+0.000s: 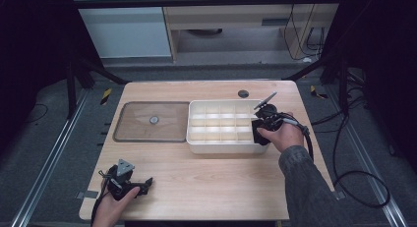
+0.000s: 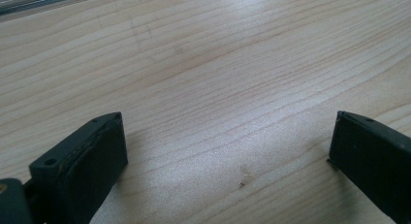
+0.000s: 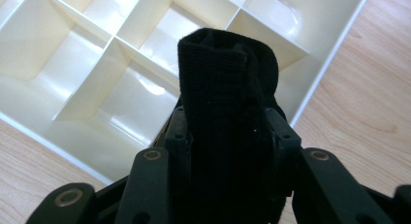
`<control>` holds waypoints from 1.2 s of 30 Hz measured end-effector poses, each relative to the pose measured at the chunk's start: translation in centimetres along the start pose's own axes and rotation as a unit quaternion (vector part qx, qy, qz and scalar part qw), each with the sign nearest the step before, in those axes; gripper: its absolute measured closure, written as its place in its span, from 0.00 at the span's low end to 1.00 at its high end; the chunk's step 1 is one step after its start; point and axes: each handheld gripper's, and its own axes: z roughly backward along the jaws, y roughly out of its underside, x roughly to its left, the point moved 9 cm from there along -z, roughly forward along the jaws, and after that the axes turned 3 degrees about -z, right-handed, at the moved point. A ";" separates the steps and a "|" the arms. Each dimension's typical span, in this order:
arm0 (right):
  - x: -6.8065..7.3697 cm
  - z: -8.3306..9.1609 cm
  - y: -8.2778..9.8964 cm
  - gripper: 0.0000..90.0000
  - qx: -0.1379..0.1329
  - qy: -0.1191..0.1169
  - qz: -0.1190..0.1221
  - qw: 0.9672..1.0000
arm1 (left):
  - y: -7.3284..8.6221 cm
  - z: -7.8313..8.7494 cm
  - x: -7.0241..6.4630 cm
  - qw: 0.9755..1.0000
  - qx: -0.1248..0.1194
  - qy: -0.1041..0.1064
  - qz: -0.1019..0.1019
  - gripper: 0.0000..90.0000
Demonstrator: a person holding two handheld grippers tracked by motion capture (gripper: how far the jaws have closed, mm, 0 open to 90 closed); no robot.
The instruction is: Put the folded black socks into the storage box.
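Nearest the person, the left gripper (image 1: 129, 184) rested low on the wooden table (image 1: 206, 183), close to its front left corner and well apart from the divided tray (image 1: 222, 146). Its jaws stood wide apart with nothing but bare wood grain between them, as the left gripper view made plain. Farther in, the right gripper (image 1: 259, 132) sat at the tray's right end, held in the right hand (image 1: 282, 136). And there it was: the jaws were clamped on a rolled black cloth (image 3: 225, 98), most likely a sock, which stood up between the pads in the right gripper view. The bundle hung over the tray's compartments near the right-hand wall; whether it touched the tray could not be told. The cream tray showed rows of small compartments with nothing in them. Just beside the tray's left side lay its clear lid (image 1: 152, 122), flat on the table. Beyond the tray, a dark round cap (image 1: 243, 94) sat near the table's far edge.
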 end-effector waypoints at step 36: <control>0.8 -1.8 1.3 0.70 0.002 -0.019 -0.023 1.000 | 0.0 0.0 0.0 1.000 0.000 0.000 -0.001 0.00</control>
